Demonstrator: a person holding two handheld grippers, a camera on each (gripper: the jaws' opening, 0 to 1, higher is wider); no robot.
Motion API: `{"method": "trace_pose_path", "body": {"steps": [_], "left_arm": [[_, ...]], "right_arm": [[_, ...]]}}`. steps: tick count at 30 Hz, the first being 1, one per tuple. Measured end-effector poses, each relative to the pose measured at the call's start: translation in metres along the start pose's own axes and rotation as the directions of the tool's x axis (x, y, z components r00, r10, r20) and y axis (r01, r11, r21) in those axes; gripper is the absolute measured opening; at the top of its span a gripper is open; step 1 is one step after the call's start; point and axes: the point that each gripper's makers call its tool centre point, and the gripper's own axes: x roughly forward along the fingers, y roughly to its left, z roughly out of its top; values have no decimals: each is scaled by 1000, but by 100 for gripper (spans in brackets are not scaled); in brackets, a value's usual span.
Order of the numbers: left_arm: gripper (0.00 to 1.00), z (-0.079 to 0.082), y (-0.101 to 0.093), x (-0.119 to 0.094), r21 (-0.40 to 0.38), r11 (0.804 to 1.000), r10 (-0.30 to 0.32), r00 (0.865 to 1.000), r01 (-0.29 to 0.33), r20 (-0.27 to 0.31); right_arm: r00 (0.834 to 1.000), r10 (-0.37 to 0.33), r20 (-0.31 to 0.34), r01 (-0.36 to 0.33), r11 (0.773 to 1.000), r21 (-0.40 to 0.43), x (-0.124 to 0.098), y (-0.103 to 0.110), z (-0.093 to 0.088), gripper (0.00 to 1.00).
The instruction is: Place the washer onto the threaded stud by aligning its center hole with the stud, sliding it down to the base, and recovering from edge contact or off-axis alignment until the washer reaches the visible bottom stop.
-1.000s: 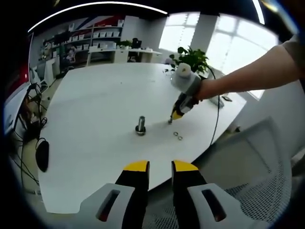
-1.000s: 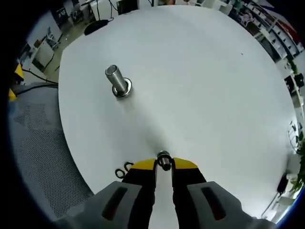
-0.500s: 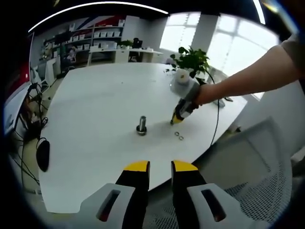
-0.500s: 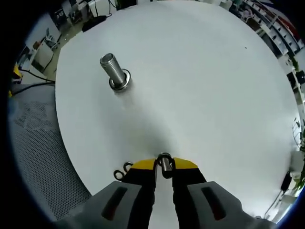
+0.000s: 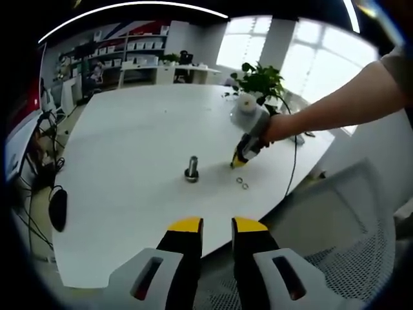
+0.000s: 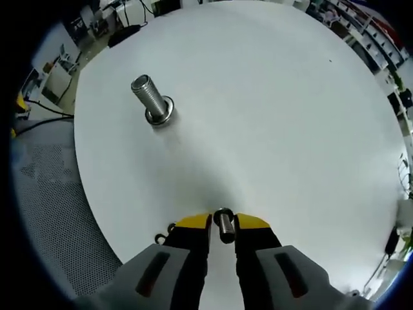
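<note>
While you work off the stud as the landmark, start big: white round table (image 5: pixel 129 129), stud (image 6: pixel 152 103) standing upright on it with its wide base down, threads up. Right gripper (image 6: pixel 222 223) is off to one side of the stud, well apart from it, low over the table near the edge. Its jaws are pinched narrow on a washer (image 6: pixel 223 221), held on edge between the yellow tips, so the hole isn't facing the stud's axis yet. Two spare washers (image 5: pixel 242 184) lie flat on the table beyond the stud from your left gripper, just beside the right gripper (image 5: pixel 240 157).

Left gripper (image 5: pixel 217 227) hangs off the table edge, well back from the stud, jaws a narrow gap apart, holding nothing.

Handling, my guess: the washer is small, stiff, light and slick metal. Grip it by the rim, leaving the hole clear. It could snag on the threads if tilted, so level it first.

Right gripper view gives you the washer in the jaws and the stud's threads up close. Left gripper view gives your arm (image 5: pixel 335 103), plant (image 5: pixel 258 81), chair (image 5: pixel 348 219) and the spare washers plainly.
</note>
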Motion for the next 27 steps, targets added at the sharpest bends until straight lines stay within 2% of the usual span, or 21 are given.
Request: {"method": "trace_pose_path", "body": {"steps": [10, 18, 23, 27], "left_arm": [[15, 2, 0, -1, -2, 1000, -4, 1000, 4, 12], [15, 3, 0, -1, 4, 1000, 1, 1000, -1, 19], [15, 4, -1, -2, 7, 1000, -2, 1000, 2, 24], [15, 4, 0, -2, 8, 1000, 0, 1000, 0, 25]], "right_arm": [[1000, -7, -6, 8, 1000, 21, -6, 3, -12, 19], [1000, -5, -18, 5, 1000, 26, -12, 12, -28, 20], [1000, 11, -26, -11, 999, 34, -11, 27, -36, 21], [998, 63, -9, -62, 997, 40, -8, 48, -34, 21]]}}
